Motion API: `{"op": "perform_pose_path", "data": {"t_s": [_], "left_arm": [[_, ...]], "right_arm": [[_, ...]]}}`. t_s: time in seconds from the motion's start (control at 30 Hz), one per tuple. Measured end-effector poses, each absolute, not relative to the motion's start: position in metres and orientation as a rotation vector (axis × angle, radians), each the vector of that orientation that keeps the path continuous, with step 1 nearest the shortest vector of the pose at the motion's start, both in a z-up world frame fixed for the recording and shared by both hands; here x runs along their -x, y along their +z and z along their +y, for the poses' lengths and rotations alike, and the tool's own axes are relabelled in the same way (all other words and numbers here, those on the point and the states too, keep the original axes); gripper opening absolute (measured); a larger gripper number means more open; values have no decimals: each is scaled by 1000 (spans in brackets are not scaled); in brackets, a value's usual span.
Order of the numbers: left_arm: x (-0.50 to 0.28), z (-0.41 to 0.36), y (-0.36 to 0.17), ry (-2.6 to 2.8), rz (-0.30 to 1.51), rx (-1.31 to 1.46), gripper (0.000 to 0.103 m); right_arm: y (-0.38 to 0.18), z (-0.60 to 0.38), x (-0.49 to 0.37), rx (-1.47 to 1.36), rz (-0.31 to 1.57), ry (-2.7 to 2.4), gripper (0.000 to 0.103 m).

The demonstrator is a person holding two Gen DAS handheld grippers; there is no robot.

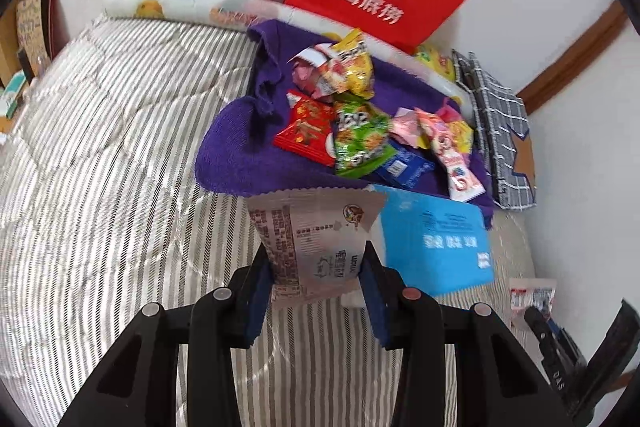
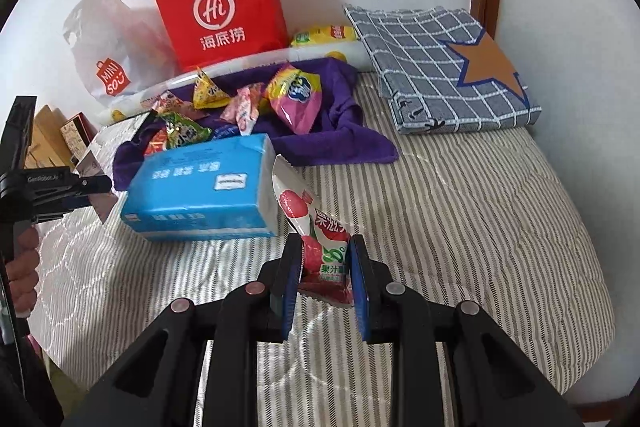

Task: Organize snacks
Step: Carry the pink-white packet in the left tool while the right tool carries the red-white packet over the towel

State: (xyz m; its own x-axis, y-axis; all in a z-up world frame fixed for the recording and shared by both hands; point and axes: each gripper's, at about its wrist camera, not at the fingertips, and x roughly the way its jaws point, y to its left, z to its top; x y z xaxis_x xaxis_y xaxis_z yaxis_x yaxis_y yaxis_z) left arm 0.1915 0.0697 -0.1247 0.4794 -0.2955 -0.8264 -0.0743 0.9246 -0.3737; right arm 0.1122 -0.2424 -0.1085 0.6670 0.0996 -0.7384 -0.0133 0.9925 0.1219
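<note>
The striped quilt [image 2: 460,227] carries everything; its left stretch and its right half up to the rounded right edge lie open, while the far edge against the wall is crowded. Along that far edge, left to right, stand one white Miniso bag [image 2: 104,51] and one red Haidilao paper bag [image 2: 224,11], then one folded checked cloth [image 2: 436,67] with a star at the far right corner. In front of the bags one purple towel [image 2: 352,143] holds a heap of about eight snack packets [image 1: 356,115], with one blue tissue pack [image 2: 204,187] touching its near side. The left gripper [image 1: 316,267] is clamped on a white snack packet [image 1: 316,235], long axis upright, top toward the heap. The right gripper [image 2: 324,275] grips a lychee jelly pouch [image 2: 316,227], long axis pointing up-left toward the tissue pack.
</note>
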Motion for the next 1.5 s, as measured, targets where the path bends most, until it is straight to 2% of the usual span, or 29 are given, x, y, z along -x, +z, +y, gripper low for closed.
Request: {"op": "perform_pose_path", "data": {"t_s": [0.83, 1.5], "left_arm": [[-163, 38, -37, -222, 892, 246, 40], [-212, 58, -21, -166, 876, 236, 40]], "right_arm": [[-43, -234, -126, -132, 738, 65, 23], [-14, -209, -195, -116, 704, 125, 23]]}}
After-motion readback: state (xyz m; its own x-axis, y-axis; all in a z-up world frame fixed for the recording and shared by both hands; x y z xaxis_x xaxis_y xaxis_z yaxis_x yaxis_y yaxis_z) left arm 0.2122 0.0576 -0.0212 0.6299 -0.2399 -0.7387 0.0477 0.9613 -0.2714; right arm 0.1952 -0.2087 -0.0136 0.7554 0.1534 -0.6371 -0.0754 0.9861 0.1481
